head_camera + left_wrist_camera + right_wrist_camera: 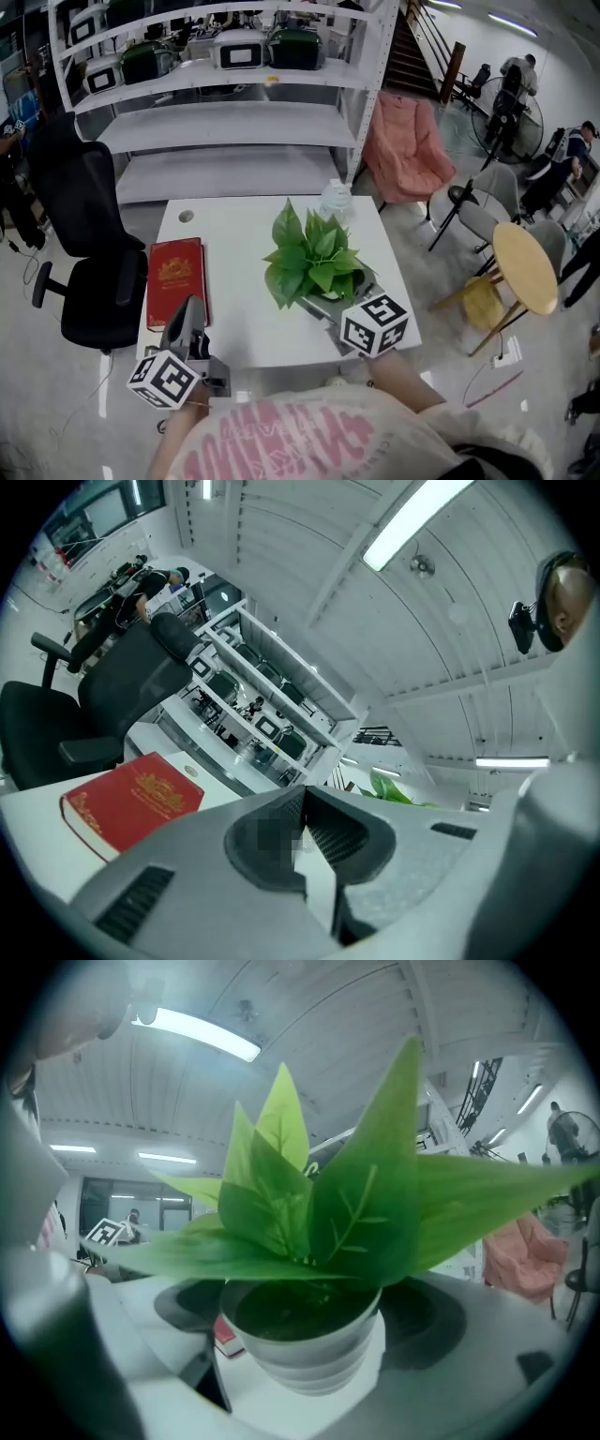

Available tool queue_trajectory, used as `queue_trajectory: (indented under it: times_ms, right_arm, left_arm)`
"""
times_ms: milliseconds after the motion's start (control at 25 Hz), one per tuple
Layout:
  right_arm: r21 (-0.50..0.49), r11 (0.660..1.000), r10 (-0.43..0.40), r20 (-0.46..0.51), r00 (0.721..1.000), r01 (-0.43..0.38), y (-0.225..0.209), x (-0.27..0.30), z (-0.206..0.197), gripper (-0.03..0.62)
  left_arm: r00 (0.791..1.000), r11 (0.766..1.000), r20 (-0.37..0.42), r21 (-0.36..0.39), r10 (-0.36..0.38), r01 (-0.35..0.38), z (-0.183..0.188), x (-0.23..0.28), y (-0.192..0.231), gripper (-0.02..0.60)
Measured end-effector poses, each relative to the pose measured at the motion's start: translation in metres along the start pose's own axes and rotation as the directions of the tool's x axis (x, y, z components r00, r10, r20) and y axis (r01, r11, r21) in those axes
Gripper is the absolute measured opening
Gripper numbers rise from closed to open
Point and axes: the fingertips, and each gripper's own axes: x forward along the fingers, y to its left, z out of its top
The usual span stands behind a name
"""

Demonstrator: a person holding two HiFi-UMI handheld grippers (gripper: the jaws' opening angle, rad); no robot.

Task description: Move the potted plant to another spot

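In the head view, the potted plant (pixel 314 258) stood right of centre on the white table (pixel 244 328). The right gripper (pixel 330 298) reached into its base from the lower right. The left gripper (pixel 187 309) hung at lower left, beside a red book (pixel 175 279) and well apart from the plant. In the left gripper view, its jaws were pressed together with nothing between them, with the book at left and a few leaves at centre right. In the right gripper view, the plant filled the centre and the right gripper's jaws appeared closed against either side of the pot's rim. Since the pot tapered downward, the lift probably called for a firm, level hold, raised straight up so the plant stayed upright.
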Motion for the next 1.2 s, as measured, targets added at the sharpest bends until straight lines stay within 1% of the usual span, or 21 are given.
queue_trajectory:
  times_ms: [240, 600, 760, 880, 1040, 1200]
  right_arm:
    - [-0.003, 0.998, 0.061, -0.015, 0.998, -0.061, 0.038, 0.026, -0.01, 0.522]
    - [0.002, 0.987, 0.162, -0.033, 0.986, -0.162, 0.083, 0.058, -0.014, 0.522]
    - [0.005, 0.982, 0.19, -0.032, 0.981, -0.19, 0.104, 0.073, -0.019, 0.522]
    - [0.008, 0.977, 0.211, -0.045, 0.976, -0.211, 0.111, 0.075, -0.02, 0.522]
    - [0.018, 0.968, 0.251, -0.07, 0.965, -0.25, 0.12, 0.079, -0.024, 0.522]
    - [0.034, 0.965, 0.261, -0.078, 0.962, -0.259, 0.121, 0.086, -0.028, 0.522]
  left_arm:
    - [0.998, 0.998, 0.03, -0.01, 0.055, -0.055, 0.015, -0.032, 0.031, 0.003]
    - [0.988, 0.992, 0.08, -0.016, 0.129, -0.128, 0.035, -0.071, 0.059, 0.003]
    - [0.984, 0.989, 0.098, -0.021, 0.15, -0.149, 0.042, -0.088, 0.075, 0.003]
    - [0.979, 0.985, 0.11, -0.025, 0.17, -0.168, 0.045, -0.099, 0.075, 0.003]
    - [0.968, 0.977, 0.134, -0.038, 0.214, -0.211, 0.047, -0.115, 0.079, 0.003]
    - [0.957, 0.968, 0.147, -0.045, 0.249, -0.245, 0.047, -0.127, 0.082, 0.003]
